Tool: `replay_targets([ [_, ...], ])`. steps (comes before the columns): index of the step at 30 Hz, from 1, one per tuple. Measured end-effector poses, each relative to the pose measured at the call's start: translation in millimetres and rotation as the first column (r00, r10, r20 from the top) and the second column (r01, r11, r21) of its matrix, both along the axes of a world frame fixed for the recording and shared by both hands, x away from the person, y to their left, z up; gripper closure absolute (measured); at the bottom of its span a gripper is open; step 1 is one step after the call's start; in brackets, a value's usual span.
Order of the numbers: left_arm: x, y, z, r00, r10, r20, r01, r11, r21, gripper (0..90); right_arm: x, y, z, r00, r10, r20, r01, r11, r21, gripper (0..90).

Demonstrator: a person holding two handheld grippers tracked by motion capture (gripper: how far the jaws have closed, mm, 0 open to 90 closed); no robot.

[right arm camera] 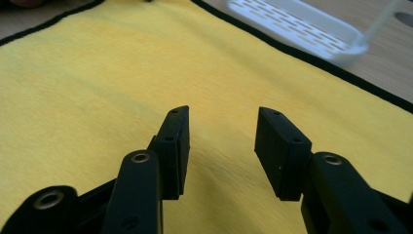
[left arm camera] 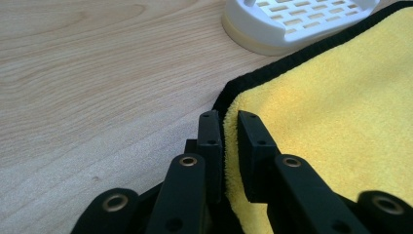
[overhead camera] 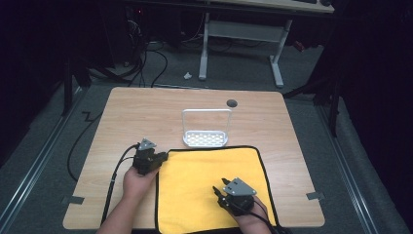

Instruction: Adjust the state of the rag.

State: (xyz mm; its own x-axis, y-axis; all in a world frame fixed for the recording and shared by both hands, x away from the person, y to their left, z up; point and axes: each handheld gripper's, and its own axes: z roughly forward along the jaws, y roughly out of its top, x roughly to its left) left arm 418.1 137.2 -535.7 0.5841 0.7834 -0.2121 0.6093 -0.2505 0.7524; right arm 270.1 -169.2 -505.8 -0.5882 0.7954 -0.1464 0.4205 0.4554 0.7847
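Wooden table (overhead camera: 122, 117), yellow cloth (overhead camera: 209, 190) lengthwise toward person.

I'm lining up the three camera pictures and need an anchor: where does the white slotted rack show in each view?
High view: white slotted rack at table centre, just beyond the yellow cloth's far edge.
Left gripper view: rack at top right, past the cloth's black-edged corner.
Right gripper view: rack at top right, blurred, beyond the cloth.
Shared landmark: the cloth's black border running beside the rack.
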Motion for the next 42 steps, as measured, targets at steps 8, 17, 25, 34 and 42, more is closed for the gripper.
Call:
replay_targets([
  [8, 1.1, 2.0, -0.6, 0.9999, 0.002, -0.013, -0.002, 0.9998, -0.021, 80.1, 1.7, 47.7, -8.6, 0.9932, 0.110, -0.039, -0.111, 0.9938, -0.013, 57.3],
  [17, 1.6, 3.2, -0.8, 0.9997, 0.007, -0.022, -0.008, 0.9995, -0.030, 79.7, -6.0, 102.8, -18.5, 0.9698, 0.227, -0.089, -0.228, 0.9736, -0.003, 56.4],
  [25, 1.6, 3.5, -0.8, 0.9997, 0.004, -0.023, -0.005, 0.9995, -0.030, 79.7, -9.3, 142.7, -20.5, 0.9456, 0.306, -0.112, -0.307, 0.9517, 0.005, 54.6],
  [34, 1.5, 3.5, -0.9, 0.9997, 0.005, -0.024, -0.006, 0.9995, -0.032, 79.7, -11.6, 159.7, -24.3, 0.9258, 0.343, -0.158, -0.344, 0.9387, 0.024, 51.5],
  [42, 1.3, 3.5, -0.9, 0.9997, 0.005, -0.024, -0.006, 0.9995, -0.032, 79.7, -13.3, 155.5, -24.7, 0.9267, 0.344, -0.151, -0.346, 0.9381, 0.016, 69.0],
])
